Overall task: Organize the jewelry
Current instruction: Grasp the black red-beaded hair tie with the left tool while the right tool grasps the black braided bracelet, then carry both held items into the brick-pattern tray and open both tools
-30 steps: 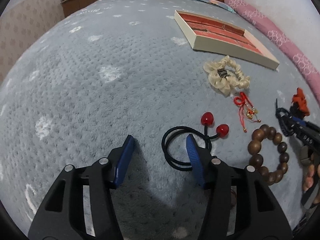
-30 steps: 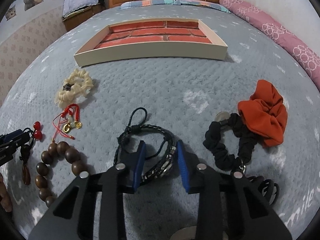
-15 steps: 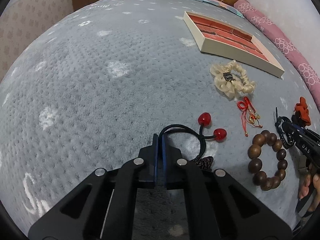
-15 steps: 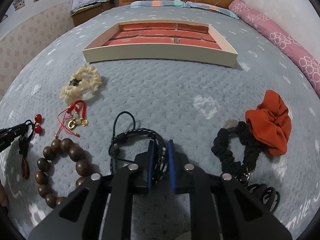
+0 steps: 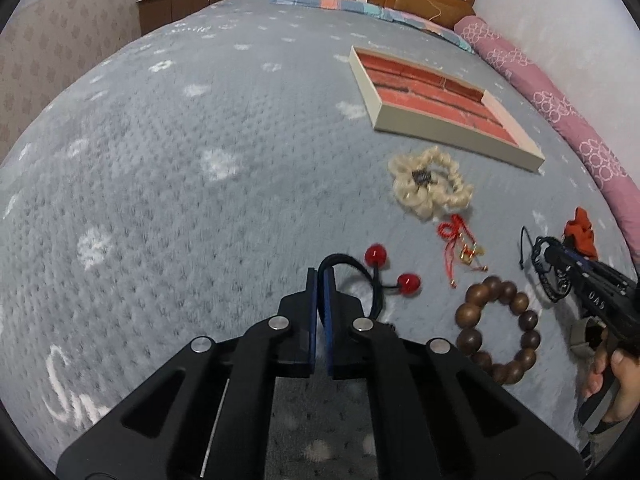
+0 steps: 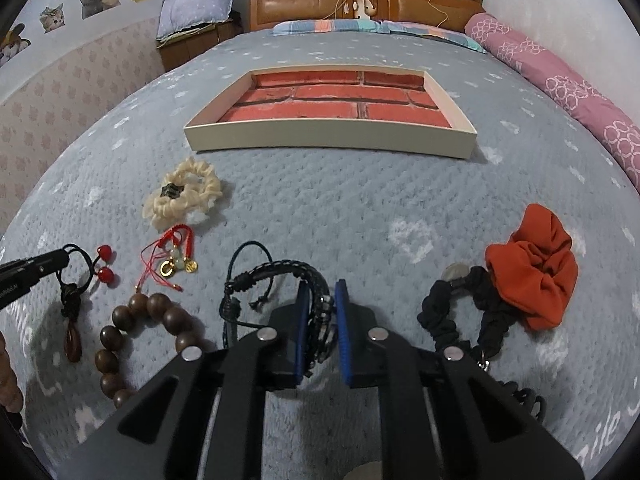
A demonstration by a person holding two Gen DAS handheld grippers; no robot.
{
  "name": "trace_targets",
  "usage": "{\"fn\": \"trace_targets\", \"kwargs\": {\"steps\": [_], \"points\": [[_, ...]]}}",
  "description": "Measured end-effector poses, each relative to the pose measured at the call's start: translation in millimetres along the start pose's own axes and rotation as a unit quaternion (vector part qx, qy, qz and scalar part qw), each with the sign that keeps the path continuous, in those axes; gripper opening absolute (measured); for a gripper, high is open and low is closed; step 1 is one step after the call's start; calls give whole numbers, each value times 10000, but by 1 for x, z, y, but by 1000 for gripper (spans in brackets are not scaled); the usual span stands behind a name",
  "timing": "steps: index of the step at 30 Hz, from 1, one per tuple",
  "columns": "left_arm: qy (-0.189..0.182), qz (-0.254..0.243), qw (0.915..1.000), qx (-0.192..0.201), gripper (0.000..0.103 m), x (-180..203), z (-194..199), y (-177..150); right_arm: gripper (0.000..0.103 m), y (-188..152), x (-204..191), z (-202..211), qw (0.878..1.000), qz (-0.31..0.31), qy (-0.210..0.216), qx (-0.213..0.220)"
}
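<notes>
Both grips just closed; left gripper (image 5: 321,276) now clamped tight on black hair tie (image 5: 362,276) w/ red beads; right gripper (image 6: 321,296) pinching braided bracelet (image 6: 280,274); both items still at blanket (image 5: 160,160), ready to lift twd tray (image 6: 328,142), prob. next.

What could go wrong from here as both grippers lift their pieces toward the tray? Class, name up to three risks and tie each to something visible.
1. The left gripper pinches only the thin black hair tie; its red beads dangle and might swing or snag.
2. The right gripper holds the braided bracelet with loose cord loops that could catch the wooden bead bracelet nearby.
3. The tray has a raised near wall; low-hanging pieces may hit it.
</notes>
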State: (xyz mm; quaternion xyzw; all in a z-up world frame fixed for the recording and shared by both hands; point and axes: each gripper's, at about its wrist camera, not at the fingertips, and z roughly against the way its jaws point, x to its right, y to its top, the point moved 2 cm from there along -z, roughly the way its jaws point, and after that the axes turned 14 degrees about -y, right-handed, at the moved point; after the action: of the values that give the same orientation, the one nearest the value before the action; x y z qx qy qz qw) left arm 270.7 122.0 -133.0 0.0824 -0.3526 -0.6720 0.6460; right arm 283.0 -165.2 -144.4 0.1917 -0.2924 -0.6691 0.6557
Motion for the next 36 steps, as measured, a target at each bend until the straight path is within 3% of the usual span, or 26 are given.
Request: {"fn": "trace_targets", "kwargs": {"steps": [20, 36], "points": [[20, -266, 9980, 573, 1, 38, 2, 69, 14, 43, 7, -10, 9996, -99, 119, 244], [-189, -475, 9965, 663, 1, 95, -53, 162, 14, 139, 35, -44, 9982, -335, 27, 491]]}}
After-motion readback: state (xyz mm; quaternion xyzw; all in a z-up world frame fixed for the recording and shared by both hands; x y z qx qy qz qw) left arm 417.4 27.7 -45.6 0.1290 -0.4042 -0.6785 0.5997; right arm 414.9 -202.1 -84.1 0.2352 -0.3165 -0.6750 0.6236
